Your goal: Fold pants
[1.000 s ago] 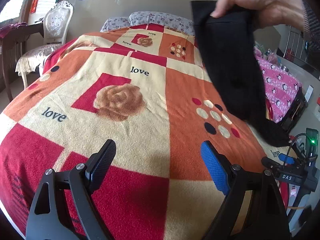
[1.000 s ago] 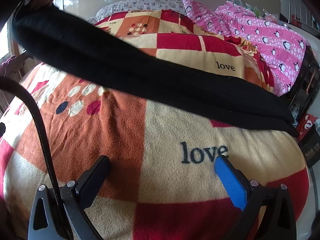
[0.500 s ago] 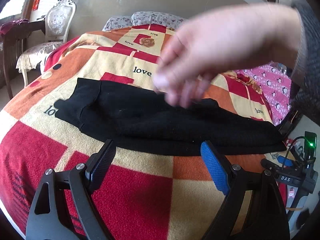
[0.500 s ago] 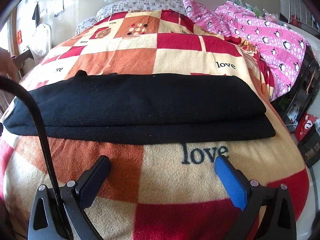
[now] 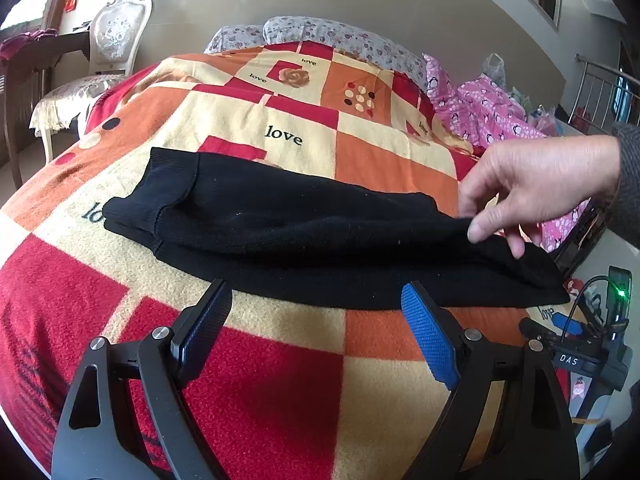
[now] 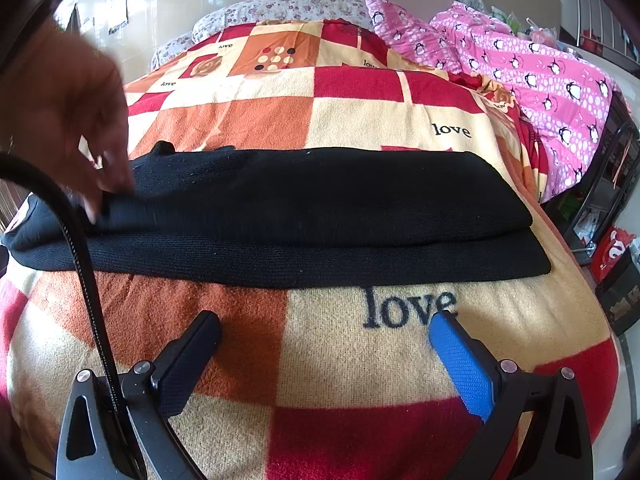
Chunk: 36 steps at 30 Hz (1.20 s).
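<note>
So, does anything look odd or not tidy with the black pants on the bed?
A little. On the black pants the upper layer sits back from the lower one, so a strip of the lower layer shows along the near edge. A bare hand touches them, while both tongs, left and right, are open and empty.

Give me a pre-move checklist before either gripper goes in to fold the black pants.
1. Left gripper open and empty: ok.
2. Right gripper open and empty: ok.
3. Black pants lying flat on the blanket, legs stacked lengthwise: ok, though the top layer sits back from the near edge.
4. Workspace free of the bare hand: not ok, its fingertips are touching the pants at one end.
5. Cable clear of the right gripper's path: not ok, it crosses in front of the pants in the right wrist view.
6. Which end is the waistband: cannot tell.
</note>
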Tool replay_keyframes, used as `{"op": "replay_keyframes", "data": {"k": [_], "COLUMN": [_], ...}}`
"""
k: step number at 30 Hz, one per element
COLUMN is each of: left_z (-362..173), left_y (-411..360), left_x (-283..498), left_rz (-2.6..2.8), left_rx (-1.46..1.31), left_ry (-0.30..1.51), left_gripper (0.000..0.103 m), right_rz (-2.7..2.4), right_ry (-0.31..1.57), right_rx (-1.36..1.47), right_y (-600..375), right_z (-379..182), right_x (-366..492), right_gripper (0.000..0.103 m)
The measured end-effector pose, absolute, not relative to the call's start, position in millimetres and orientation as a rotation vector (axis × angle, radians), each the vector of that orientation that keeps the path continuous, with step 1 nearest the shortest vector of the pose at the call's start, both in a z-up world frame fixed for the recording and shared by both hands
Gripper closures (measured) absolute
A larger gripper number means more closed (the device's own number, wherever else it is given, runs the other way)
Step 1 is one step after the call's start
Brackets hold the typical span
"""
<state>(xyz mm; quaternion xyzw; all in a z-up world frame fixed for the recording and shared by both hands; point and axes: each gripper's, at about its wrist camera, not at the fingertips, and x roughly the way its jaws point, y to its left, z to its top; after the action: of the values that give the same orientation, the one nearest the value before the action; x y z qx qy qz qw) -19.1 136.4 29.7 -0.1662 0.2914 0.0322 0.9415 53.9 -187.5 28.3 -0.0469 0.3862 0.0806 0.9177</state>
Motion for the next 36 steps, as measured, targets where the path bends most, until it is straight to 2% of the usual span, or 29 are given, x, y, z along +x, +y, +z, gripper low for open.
{"op": "replay_keyframes", "data": {"k": [27, 36], "left_z": [24, 43], "left_y": [140, 206], "left_x": [-15, -50], "left_rz": [0.084, 0.213], "left_rx": [-0.393, -0.516], "left_ry": [0.635, 0.561], "left_gripper": [0.016, 0.016], "right_rz": [0.179, 0.176], "right_ry": [0.792, 0.793], "right_rx": [-0.098, -0.096], "right_y": [-188, -188], "right_z": [28, 27], "right_x": [58, 53], "right_gripper": [0.0, 0.0]}}
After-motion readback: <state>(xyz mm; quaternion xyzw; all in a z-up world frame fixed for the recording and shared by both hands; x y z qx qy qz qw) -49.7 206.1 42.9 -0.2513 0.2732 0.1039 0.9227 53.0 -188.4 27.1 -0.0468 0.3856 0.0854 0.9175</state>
